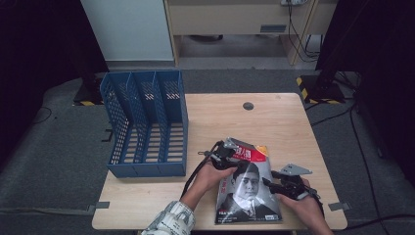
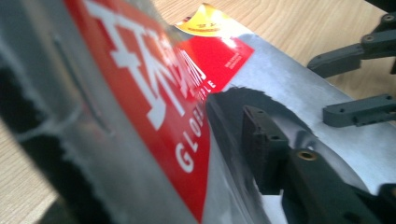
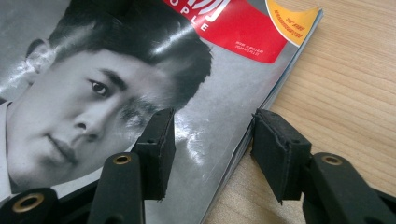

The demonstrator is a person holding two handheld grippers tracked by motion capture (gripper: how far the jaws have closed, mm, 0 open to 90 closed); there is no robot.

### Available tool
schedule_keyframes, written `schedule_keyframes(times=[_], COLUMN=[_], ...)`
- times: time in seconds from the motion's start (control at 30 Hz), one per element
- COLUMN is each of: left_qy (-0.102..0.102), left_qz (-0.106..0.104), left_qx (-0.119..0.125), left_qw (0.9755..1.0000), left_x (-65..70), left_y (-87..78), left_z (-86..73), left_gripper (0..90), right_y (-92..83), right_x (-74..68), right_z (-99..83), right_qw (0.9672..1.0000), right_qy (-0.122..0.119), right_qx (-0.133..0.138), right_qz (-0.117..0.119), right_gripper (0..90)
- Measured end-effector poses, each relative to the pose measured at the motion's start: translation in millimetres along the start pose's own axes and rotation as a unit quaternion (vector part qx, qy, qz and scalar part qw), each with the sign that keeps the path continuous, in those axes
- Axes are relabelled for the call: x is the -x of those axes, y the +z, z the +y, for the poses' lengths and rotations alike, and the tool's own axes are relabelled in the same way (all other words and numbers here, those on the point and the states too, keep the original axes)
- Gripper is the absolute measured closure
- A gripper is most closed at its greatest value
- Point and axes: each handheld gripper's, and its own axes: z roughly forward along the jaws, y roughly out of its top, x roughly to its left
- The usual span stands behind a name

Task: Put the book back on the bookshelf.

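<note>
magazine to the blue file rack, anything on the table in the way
Nothing visible does. The magazine lies near the front of the table, with the left gripper at its top edge and the right gripper at its side. The wood between it and the blue file rack is bare.

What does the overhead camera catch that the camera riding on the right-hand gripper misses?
High view alone: the blue file rack at the table's left, the person's forearms, the left gripper at the magazine's top left corner, and the floor around.

Right gripper view alone: close detail, with its black pads straddling the magazine's right edge, one over the cover and one over the bare wood.

Both: the magazine with its red title block, the wooden tabletop, and the right gripper.
</note>
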Motion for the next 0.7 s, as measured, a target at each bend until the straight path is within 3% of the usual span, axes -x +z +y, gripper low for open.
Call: schedule_keyframes(times=[0.07, 0.13, 0.27, 0.33, 0.57, 0.7], left_qy=[-0.004, 0.001, -0.009, -0.02, -0.021, -0.025], left_qz=[-0.01, -0.005, -0.001, -0.005, -0.011, -0.015], left_qx=[-0.001, -0.001, 0.005, 0.016, 0.028, 0.035], left_qw=[0.9999, 1.0, 0.9999, 0.9997, 0.9993, 0.999], left_x=[0.8, 2.3, 3.5, 3.4, 5.8, 7.8], left_y=[-3.4, -4.6, -5.7, -7.3, -11.1, -15.4], left_z=[1.2, 1.7, 2.3, 2.6, 4.1, 7.8], left_gripper=[69.9, 71.9, 78.8, 80.0, 81.7, 82.4], right_y=[-0.1, 0.2, 0.3, 0.2, -1.4, -9.4], right_x=[-0.8, -1.9, -2.3, -2.5, -0.8, 7.9], right_z=[0.1, 0.3, 0.4, 0.5, 1.8, 2.7], right_qw=[1.0, 0.9999, 0.9999, 0.9999, 0.9999, 0.9994], right_qy=[-0.004, -0.009, -0.007, -0.006, -0.002, 0.02], right_qx=[0.0, 0.002, 0.002, 0.001, -0.003, 0.011], right_qz=[-0.003, -0.008, -0.01, -0.012, -0.016, -0.025], right_gripper=[49.2, 48.8, 47.6, 47.1, 45.6, 45.7])
